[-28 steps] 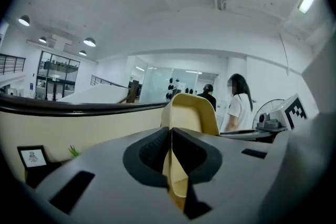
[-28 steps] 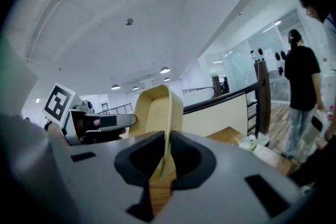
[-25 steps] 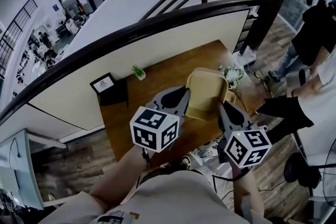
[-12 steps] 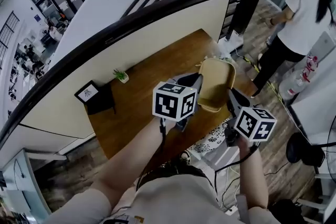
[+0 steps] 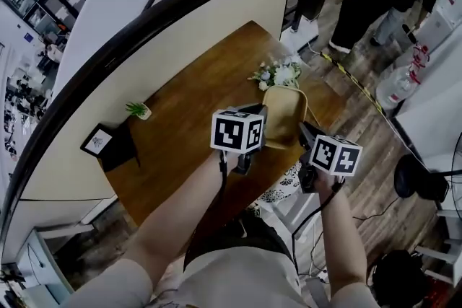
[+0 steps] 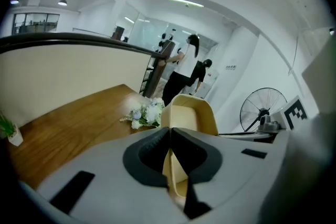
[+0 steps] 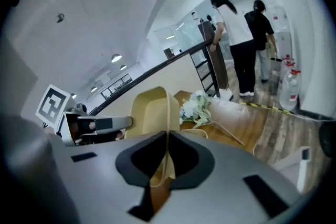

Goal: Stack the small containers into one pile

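Presently only one beige container (image 5: 284, 115) can be clearly made out, and it is held over the far right part of the wooden table (image 5: 188, 112), just short of a bunch of white flowers (image 5: 278, 73). Its near left wall is pinched between the closed jaws of the left gripper (image 6: 169, 132), and its near right wall is clamped likewise by the right gripper (image 7: 167, 136), so it is gripped from both sides. No pile is seen anywhere; a pale curved edge beside it in the right gripper view may belong to a second container, but that cannot be told. The stacking is therefore judged to be at an early stage, with all nesting yet to be done. The container is held mouth upward, its long axis running away from the person toward the flowers
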`<state>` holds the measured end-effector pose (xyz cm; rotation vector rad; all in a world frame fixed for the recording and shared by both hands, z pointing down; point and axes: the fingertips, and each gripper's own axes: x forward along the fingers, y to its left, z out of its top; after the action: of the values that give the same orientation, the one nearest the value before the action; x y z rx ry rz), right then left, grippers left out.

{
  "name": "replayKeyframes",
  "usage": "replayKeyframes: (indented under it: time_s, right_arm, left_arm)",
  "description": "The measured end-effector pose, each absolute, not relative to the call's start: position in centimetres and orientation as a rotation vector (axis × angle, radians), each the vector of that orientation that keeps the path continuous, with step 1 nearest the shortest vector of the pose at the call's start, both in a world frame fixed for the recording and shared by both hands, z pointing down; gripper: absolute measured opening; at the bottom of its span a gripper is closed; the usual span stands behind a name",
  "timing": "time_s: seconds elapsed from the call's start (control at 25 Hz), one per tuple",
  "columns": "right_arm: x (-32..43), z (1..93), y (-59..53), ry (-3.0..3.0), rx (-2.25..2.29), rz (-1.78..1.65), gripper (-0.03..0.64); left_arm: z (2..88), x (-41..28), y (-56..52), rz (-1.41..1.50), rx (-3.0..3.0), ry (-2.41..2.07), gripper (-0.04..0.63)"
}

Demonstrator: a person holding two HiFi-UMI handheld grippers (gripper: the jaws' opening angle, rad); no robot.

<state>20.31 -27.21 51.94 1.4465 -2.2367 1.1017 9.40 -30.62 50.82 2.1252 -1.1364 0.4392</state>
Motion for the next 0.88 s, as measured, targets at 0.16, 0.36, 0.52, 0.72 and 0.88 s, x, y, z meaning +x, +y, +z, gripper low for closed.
replayKeyframes:
  time_s: [0.16,0.36,0.52,0.72,0.88]
  right_arm:
    - [21.6,56.4,-27.8,-2.129,1.442,1.205,0.020]
    - [22.4,61.0,-28.6,-2.037,1.439,1.309,0.020]
    - [22.5,63.4,-29.1,-1.990,1.432,1.335,0.021]
    - [22.6,65.9,-29.7,-1.928,1.414,1.320,0.020]
    - [22.8,67.4,-30.2,-1.899,1.413,1.310,0.037]
  left_arm:
    - [55.3,10.8,-31.5,0.520,2.086,-1.103,0.023]
    - [60.2,11.6,-32.3,0.577,2.038,-1.081,0.023]
    - [63.0,12.1,-33.0,0.584,2.013,-1.064,0.023]
    - [65.7,11.9,-33.3,0.686,2.020,-1.069,0.023]
    - [67.5,12.0,-33.5,0.732,2.007,-1.047,0.035]
